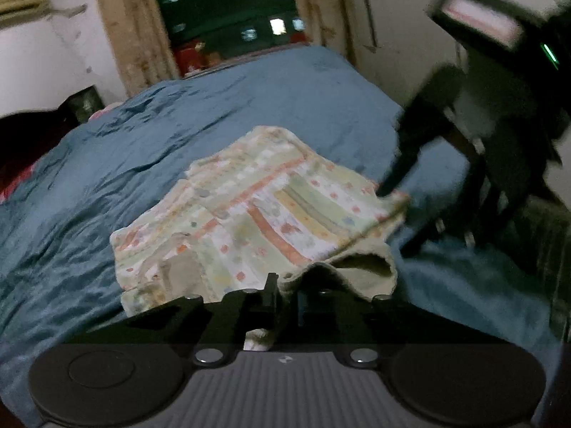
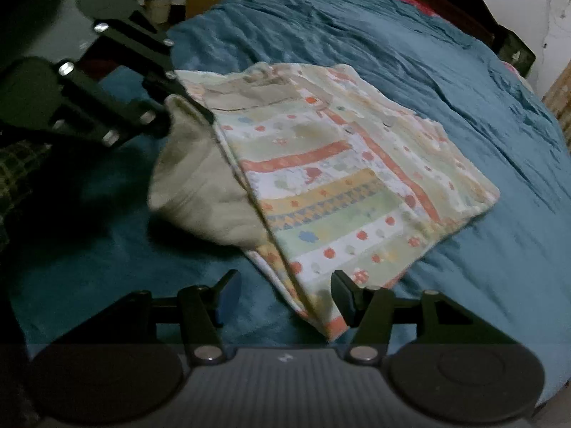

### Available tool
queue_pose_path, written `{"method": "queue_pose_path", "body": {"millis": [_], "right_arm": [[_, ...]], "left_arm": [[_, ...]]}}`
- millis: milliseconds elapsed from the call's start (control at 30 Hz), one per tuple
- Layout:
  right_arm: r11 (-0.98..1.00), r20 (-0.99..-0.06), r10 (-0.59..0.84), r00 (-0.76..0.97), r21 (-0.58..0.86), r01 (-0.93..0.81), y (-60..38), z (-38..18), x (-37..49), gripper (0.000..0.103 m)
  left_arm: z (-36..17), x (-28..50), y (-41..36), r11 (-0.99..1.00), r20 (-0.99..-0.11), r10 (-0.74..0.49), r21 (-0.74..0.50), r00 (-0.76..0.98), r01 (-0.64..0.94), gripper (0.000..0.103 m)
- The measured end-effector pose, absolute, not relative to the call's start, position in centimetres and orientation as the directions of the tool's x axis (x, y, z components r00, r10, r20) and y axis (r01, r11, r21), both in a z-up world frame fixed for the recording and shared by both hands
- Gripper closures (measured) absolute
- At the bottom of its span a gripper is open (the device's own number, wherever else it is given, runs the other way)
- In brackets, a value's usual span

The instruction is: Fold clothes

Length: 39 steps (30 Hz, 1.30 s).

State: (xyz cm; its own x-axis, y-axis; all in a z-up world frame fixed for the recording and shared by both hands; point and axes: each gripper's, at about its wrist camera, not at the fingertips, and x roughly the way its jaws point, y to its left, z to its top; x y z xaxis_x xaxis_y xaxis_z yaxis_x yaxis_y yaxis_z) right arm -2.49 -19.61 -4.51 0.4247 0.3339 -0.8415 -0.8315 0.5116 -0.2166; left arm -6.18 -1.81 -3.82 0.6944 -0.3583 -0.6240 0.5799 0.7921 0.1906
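- Ribbed grey plastic housing with two round black discs is filling the bottom of each wrist view; a small pale logo is sitting on it, too small to read.
- Left gripper [image 1: 274,296] is sitting with its black fingers pinched together on the near hem of the patterned garment [image 1: 249,214], a scrap of cloth showing between them.
- Right gripper [image 2: 285,292] is standing with its fingers apart, one on each side of the garment's [image 2: 342,178] folded corner, near the bed's front edge; whether either pad is touching the cloth cannot be told.
- In the left wrist view the right gripper [image 1: 387,189] is showing as a blurred dark shape meeting the cloth's right corner.
- In the right wrist view the left gripper [image 2: 192,107] is lifting the far-left corner, baring a plain beige lining.
- Garment is looking soft and woven, with orange, green and yellow stripes and small dots, lying folded mid-bed.
- Teal bedspread [image 1: 178,135] is looking wrinkled and slightly shiny.
- No legible writing is showing anywhere.
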Motion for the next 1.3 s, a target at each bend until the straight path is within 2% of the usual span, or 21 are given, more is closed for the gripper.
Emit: {"method": "queue_pose_path", "body": {"millis": [333, 400, 467, 533, 567, 633, 867, 967, 1000, 1100, 1133, 1167, 1300], "right_arm": [[0.529, -0.777, 0.426, 0.463, -0.201, -0.825, -16.3, -4.4, -1.2, 0.048], [0.540, -0.768, 0.441, 0.464, -0.186, -0.821, -15.5, -4.5, -0.7, 0.055], [0.556, -0.765, 0.452, 0.459, -0.161, -0.816, -15.2, -4.3, -0.1, 0.073], [0.575, -0.764, 0.462, 0.451, -0.129, -0.808, -15.1, -3.9, 0.5, 0.083], [0.587, -0.765, 0.466, 0.444, -0.109, -0.803, -15.2, -3.7, 0.9, 0.083], [0.601, -0.767, 0.473, 0.434, -0.080, -0.795, -15.4, -3.2, 1.5, 0.086], [0.625, -0.761, 0.484, 0.432, -0.044, -0.779, -15.5, -2.0, 2.3, 0.087], [0.629, -0.758, 0.483, 0.438, -0.048, -0.776, -15.5, -1.7, 2.5, 0.088], [0.629, -0.757, 0.482, 0.441, -0.051, -0.776, -15.4, -1.6, 2.5, 0.088], [0.632, -0.751, 0.481, 0.452, -0.060, -0.773, -15.4, -1.3, 2.5, 0.089], [0.631, -0.749, 0.481, 0.456, -0.065, -0.773, -15.4, -1.2, 2.5, 0.090], [0.631, -0.747, 0.482, 0.459, -0.068, -0.773, -15.4, -1.1, 2.5, 0.091], [0.628, -0.733, 0.489, 0.473, -0.080, -0.774, -15.5, -0.4, 2.0, 0.092]], "left_arm": [[-1.4, -2.8, -0.1, 0.864, -0.605, -0.389, 0.023, 0.695, 0.503, 0.094], [-1.4, -2.8, 0.2, 0.868, -0.610, -0.385, 0.015, 0.693, 0.496, 0.092], [-1.6, -3.4, 0.6, 0.870, -0.618, -0.377, 0.018, 0.690, 0.492, 0.087], [-1.8, -4.2, 1.1, 0.875, -0.615, -0.358, 0.042, 0.703, 0.482, 0.078], [-2.0, -4.7, 1.3, 0.878, -0.615, -0.342, 0.061, 0.710, 0.476, 0.076], [-2.4, -5.6, 1.6, 0.881, -0.620, -0.302, 0.108, 0.724, 0.460, 0.057], [-4.8, -6.8, 1.8, 0.839, -0.631, -0.177, 0.305, 0.756, 0.451, 0.051], [-5.8, -6.4, 1.9, 0.829, -0.623, -0.129, 0.358, 0.772, 0.428, 0.052], [-6.1, -6.3, 2.0, 0.824, -0.622, -0.115, 0.376, 0.775, 0.424, 0.056], [-6.5, -6.0, 2.2, 0.811, -0.615, -0.092, 0.410, 0.783, 0.418, 0.077], [-6.5, -5.9, 2.3, 0.808, -0.612, -0.087, 0.418, 0.786, 0.415, 0.089], [-6.5, -5.8, 2.4, 0.806, -0.609, -0.083, 0.425, 0.789, 0.413, 0.093], [-5.0, -6.4, 2.8, 0.821, -0.581, -0.097, 0.412, 0.808, 0.395, 0.097]]}}
